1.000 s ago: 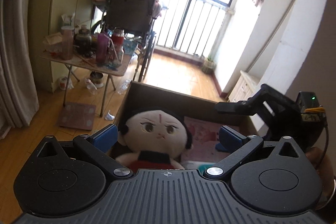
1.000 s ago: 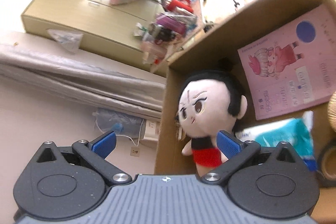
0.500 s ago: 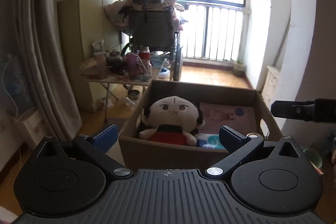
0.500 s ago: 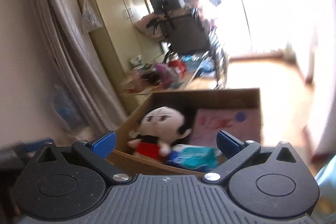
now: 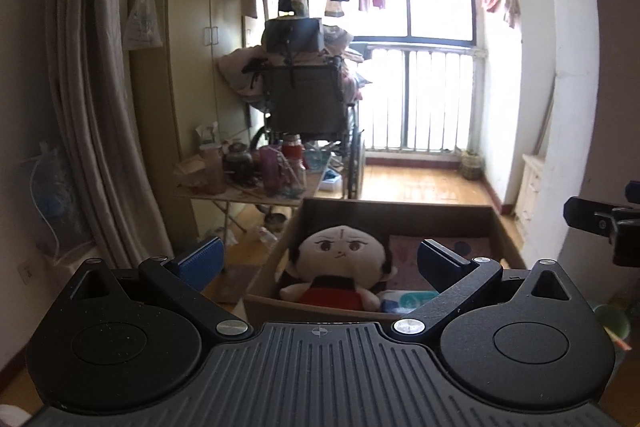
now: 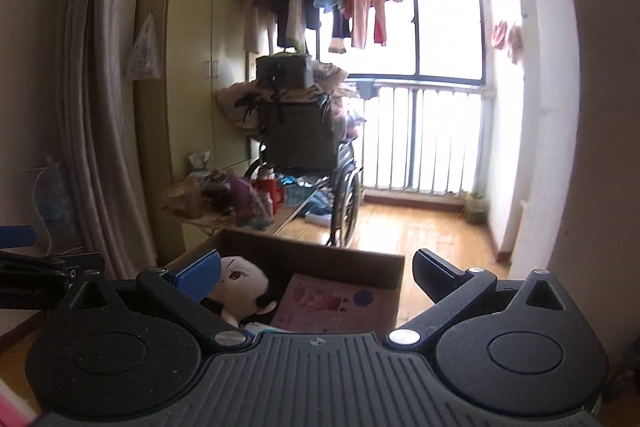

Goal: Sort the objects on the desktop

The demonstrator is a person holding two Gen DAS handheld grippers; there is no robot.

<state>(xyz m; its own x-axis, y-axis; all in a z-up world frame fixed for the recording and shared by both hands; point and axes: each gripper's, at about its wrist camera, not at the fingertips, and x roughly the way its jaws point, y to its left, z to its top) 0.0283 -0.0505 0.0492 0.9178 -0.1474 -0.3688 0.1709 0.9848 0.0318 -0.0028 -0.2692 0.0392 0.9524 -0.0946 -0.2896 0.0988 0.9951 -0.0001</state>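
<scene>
An open cardboard box stands ahead of both grippers. In it lie a plush doll with black hair and a red top, a pink booklet and a teal tissue pack. The box, doll and booklet also show in the right wrist view. My left gripper is open and empty, held back from the box's near wall. My right gripper is open and empty, above the box's near right side.
A folding table crowded with bottles and jars stands behind the box, with a loaded wheelchair beyond it. A curtain hangs on the left. A wardrobe stands at the back left. A green cup sits at the right.
Both grippers have pulled back and up from inside the box and levelled out toward the room. The doll stays in the box. Both stay open.
</scene>
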